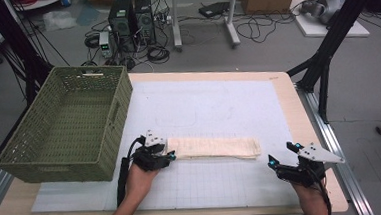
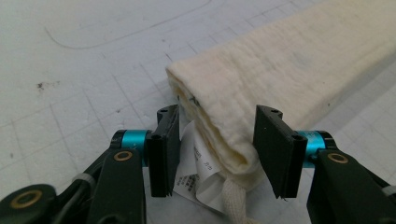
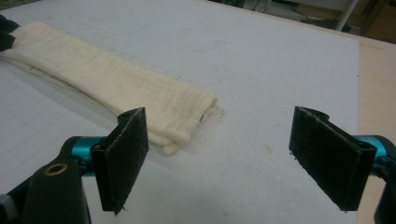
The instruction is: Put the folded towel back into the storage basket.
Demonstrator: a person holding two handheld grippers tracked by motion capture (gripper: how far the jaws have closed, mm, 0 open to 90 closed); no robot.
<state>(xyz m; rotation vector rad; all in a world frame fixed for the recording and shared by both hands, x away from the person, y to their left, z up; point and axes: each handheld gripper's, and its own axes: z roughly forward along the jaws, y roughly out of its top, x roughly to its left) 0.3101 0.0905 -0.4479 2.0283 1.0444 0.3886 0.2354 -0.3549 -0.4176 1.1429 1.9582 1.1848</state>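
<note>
Though folded already into a long narrow strip, cream cloth not yet carried anywhere: lies flat on the white gridded mat, near the front edge, between both hands. Seems an early stage of the pick-up. Left gripper set around the left end of the strip, jaws half spread with the folded layers between them; cannot tell if the pads press already. Right gripper spread wide, holds nothing, well apart from the right end. Green woven basket beside, probably the goal, nothing inside. Soft crinkled fabric, thick rounded fold, white printed label and braided cord sticking out at the end.
</note>
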